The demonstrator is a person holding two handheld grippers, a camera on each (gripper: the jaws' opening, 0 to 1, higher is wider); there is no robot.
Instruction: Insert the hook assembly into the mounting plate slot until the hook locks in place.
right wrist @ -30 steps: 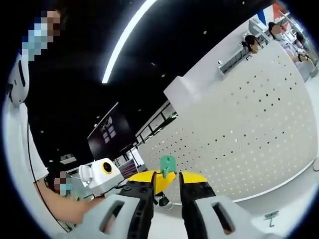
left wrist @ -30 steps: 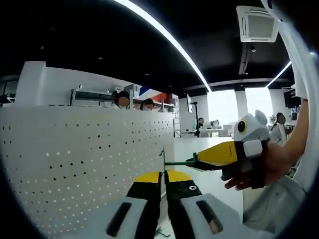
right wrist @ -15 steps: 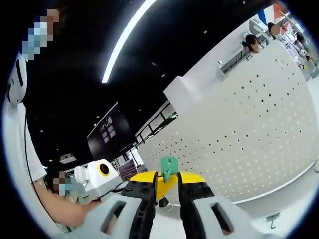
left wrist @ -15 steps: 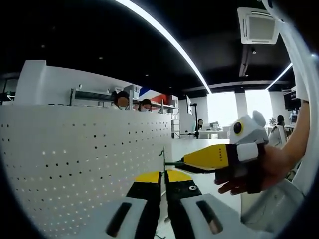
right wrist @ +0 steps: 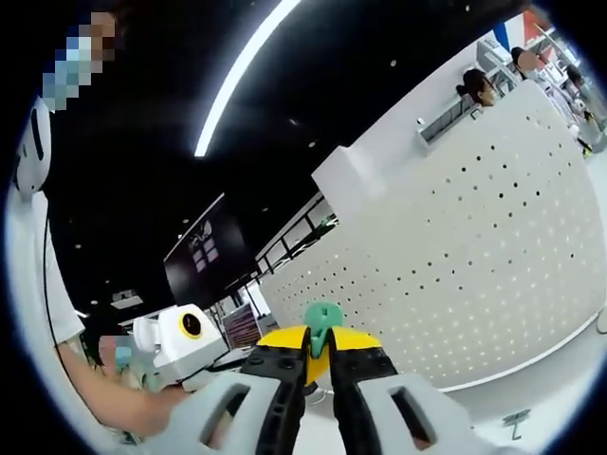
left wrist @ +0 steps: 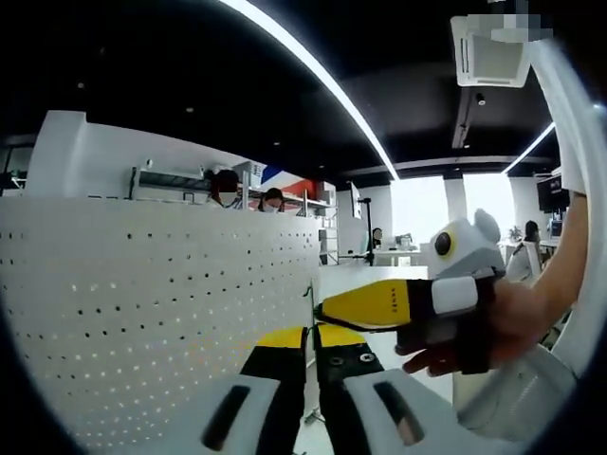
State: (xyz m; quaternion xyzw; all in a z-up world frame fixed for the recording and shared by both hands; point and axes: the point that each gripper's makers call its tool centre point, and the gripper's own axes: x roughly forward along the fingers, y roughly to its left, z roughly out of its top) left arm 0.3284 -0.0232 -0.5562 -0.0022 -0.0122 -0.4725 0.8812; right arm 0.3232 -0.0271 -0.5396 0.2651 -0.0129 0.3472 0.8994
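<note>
A white tabletop (right wrist: 560, 379) carries an upright white pegboard panel (right wrist: 455, 256), whose lower edge meets the surface along a thin dark line. In the right gripper view a small dark hook-shaped part (right wrist: 517, 418) lies flat on the tabletop, near the panel's base, at the lower right. In the left gripper view the same panel rises at left.

Both cams sat low, looking up along their own jaws, close to the white pegboard (left wrist: 142, 313) (right wrist: 474, 275); each view caught the other gripper too.
</note>
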